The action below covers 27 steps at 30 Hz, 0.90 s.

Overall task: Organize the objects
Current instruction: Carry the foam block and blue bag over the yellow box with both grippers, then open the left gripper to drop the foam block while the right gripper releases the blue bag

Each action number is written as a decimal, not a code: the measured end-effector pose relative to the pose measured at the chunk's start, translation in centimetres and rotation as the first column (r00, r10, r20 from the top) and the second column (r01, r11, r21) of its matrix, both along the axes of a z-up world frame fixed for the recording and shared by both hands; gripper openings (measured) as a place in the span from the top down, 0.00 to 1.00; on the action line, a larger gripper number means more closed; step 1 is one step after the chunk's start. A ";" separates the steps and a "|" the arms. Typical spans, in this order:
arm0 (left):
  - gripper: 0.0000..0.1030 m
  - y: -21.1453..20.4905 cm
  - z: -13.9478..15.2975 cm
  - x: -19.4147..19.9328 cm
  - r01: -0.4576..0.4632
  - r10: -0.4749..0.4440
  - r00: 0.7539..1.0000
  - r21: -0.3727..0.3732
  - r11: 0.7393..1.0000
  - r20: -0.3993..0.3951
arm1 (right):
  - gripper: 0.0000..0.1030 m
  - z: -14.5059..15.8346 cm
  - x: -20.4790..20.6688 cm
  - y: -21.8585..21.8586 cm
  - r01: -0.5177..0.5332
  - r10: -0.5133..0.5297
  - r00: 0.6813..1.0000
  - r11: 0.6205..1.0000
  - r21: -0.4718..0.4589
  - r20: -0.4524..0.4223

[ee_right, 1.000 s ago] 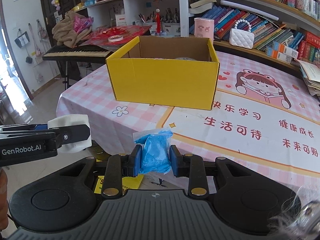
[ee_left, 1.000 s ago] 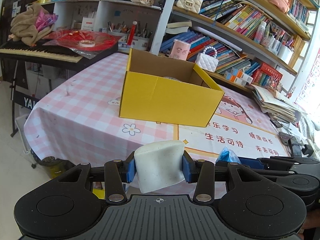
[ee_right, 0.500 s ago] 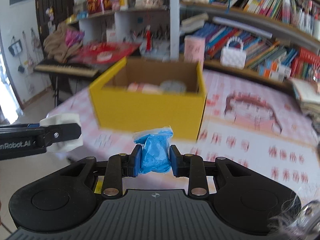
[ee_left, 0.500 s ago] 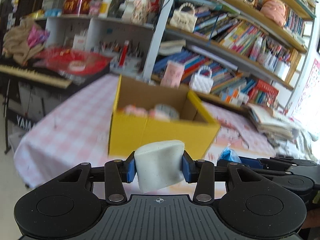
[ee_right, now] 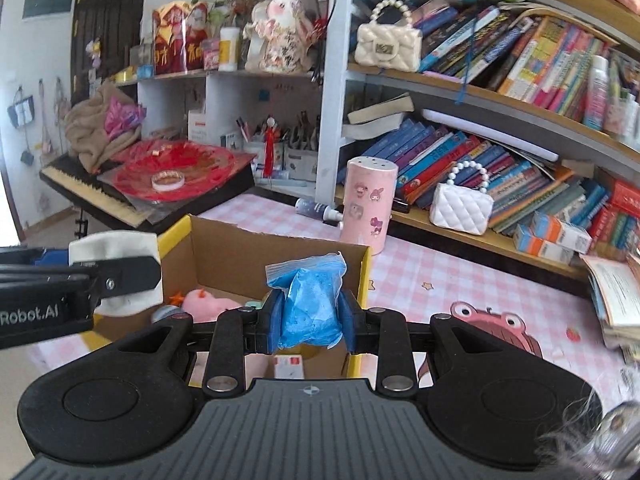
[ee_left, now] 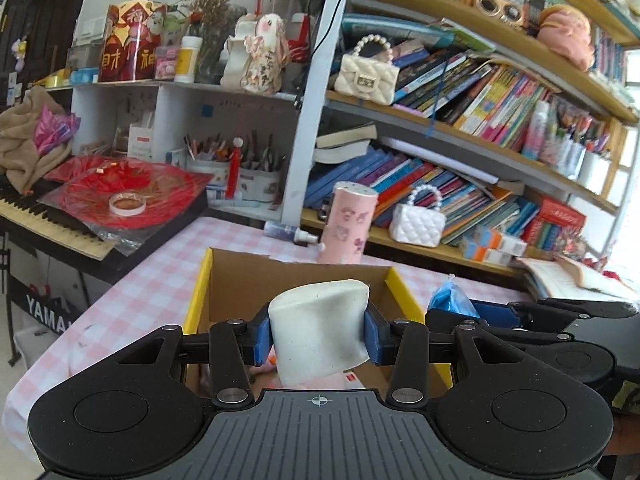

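Observation:
My left gripper (ee_left: 318, 332) is shut on a white foam block (ee_left: 320, 328) and hangs over the open yellow cardboard box (ee_left: 200, 284). My right gripper (ee_right: 311, 318) is shut on a blue plastic bag (ee_right: 310, 304), also above the box (ee_right: 366, 276), toward its right side. In the right wrist view the left gripper's finger with the white block (ee_right: 116, 268) shows at the left. A pink soft toy (ee_right: 204, 300) and other small items lie inside the box. The blue bag (ee_left: 450, 300) also shows at the right of the left wrist view.
A pink cylinder with stickers (ee_right: 370, 210) and a small bottle (ee_right: 318, 208) stand behind the box on the pink checked tablecloth (ee_right: 420, 272). Bookshelves (ee_right: 500, 160) with white handbags run along the back. A keyboard with red wrapping (ee_right: 172, 176) sits at the left. Stacked papers (ee_right: 616, 300) lie far right.
Both grippers have moved forward and up, from in front of the table edge to above the yellow box, each still holding its object. The box interior has come into view.

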<state>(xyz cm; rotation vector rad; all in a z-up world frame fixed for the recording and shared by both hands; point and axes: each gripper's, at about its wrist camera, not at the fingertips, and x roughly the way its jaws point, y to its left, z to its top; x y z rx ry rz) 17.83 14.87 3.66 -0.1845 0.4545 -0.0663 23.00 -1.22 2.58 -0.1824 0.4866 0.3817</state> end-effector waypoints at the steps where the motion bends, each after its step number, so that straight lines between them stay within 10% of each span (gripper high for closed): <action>1: 0.59 -0.1 -0.3 0.6 -0.003 0.003 1.000 0.011 1.000 -0.008 | 0.74 -0.3 0.7 0.3 -0.009 0.009 1.000 1.000 -0.015 -0.004; 27: 0.58 -0.5 -6.0 7.3 -0.007 0.024 0.982 0.095 0.995 -0.187 | 0.73 -6.8 7.2 4.1 -0.209 0.168 0.968 0.952 -0.224 -0.187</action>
